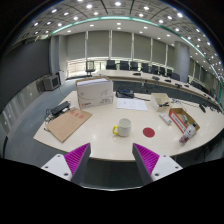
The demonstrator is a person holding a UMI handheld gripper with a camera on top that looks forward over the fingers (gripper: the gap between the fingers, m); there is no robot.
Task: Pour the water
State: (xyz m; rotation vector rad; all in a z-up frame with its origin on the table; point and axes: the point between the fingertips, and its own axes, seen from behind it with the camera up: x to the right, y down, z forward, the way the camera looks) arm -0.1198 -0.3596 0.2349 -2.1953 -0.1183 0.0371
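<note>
Hovering open jaws, mug [122,128] on table [100,135] beyond them

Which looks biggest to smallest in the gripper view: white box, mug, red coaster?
1. white box, clearly largest, though farther back.
2. mug.
3. red coaster, about as wide as the mug but flat, so that ranking is unsure.
The gripper hangs open, short of all three.

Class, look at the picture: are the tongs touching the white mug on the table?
Apart. The gripper view shows bare table between the open tongs and the white mug, which stands beyond the fingertips.
</note>
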